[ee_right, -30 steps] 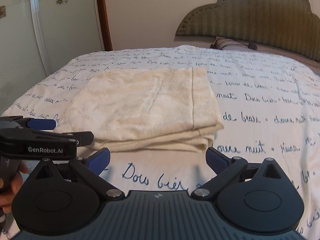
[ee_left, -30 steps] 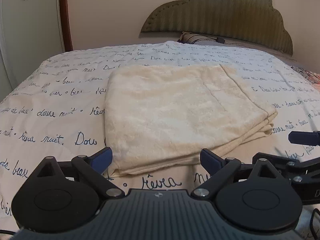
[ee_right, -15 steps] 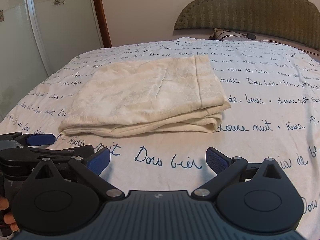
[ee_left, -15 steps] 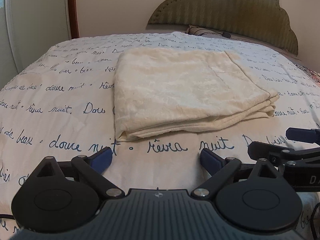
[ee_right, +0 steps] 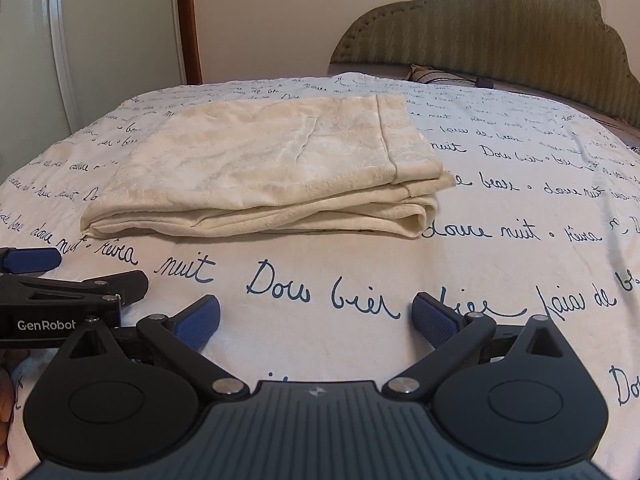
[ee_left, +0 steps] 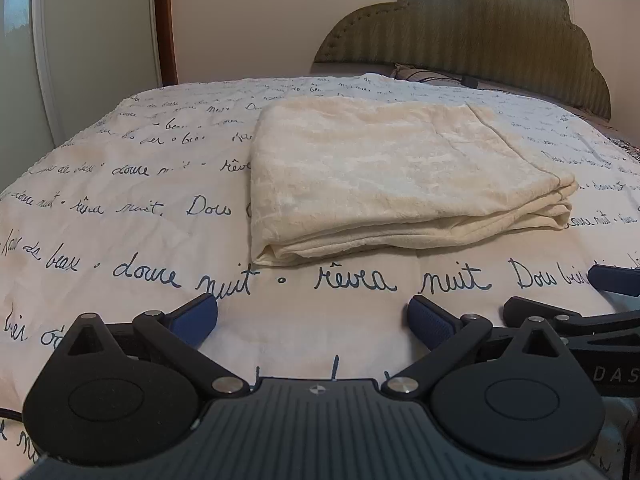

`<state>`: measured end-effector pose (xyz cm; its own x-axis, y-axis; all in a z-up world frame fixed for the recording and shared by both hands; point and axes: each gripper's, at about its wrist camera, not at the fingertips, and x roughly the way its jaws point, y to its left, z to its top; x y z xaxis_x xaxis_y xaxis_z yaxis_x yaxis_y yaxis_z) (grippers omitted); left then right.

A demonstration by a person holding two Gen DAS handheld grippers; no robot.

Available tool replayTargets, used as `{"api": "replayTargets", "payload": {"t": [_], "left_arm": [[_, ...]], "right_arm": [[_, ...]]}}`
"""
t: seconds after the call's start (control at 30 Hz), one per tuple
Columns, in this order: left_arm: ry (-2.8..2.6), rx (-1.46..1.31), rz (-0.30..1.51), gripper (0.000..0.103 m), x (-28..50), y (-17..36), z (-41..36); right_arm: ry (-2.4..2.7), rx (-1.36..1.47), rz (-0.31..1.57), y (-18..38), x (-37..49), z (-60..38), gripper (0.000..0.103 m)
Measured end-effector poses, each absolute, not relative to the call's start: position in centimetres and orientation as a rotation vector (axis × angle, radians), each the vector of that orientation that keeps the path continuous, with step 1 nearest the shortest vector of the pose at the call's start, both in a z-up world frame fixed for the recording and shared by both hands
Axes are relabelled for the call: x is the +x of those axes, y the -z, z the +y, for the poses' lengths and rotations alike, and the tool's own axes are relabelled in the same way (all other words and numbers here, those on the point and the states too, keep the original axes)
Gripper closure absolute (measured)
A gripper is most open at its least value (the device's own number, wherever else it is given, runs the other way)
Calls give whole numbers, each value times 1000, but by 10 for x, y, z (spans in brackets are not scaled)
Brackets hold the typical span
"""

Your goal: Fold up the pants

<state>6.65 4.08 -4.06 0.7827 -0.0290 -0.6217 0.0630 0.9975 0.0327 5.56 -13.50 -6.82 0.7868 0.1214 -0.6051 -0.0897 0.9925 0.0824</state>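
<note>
The cream pants [ee_left: 384, 176] lie folded into a flat rectangle in the middle of the bed; they also show in the right wrist view [ee_right: 272, 172]. My left gripper [ee_left: 312, 320] is open and empty, a short way back from the fold's near edge. My right gripper [ee_right: 316, 320] is open and empty too, also back from the near edge. Each gripper shows at the other view's side: the right one [ee_left: 600, 300] and the left one [ee_right: 60, 280].
The bed has a white cover [ee_left: 140, 208] printed with blue script. A green padded headboard [ee_left: 480, 28] and a pillow [ee_left: 424, 74] are at the far end. A wardrobe door [ee_right: 80, 40] stands to the left.
Both grippers have drawn back from the folded pants toward the bed's near end. More printed cover now lies between the fingers and the fold. The pants have not moved.
</note>
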Motion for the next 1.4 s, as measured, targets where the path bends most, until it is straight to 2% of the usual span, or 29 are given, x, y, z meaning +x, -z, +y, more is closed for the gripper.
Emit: {"api": "replayTargets", "payload": {"t": [0.53,0.77,1.4], "left_arm": [[50,53,669,0,66,40,41],[52,51,669,0,66,41,41],[50,57,667,0,65,40,40]], "right_arm": [[-46,94,641,67,54,-145,0],[-35,-19,663,68,53,-143,0],[-61,43,664,70,53,-154,0]]}}
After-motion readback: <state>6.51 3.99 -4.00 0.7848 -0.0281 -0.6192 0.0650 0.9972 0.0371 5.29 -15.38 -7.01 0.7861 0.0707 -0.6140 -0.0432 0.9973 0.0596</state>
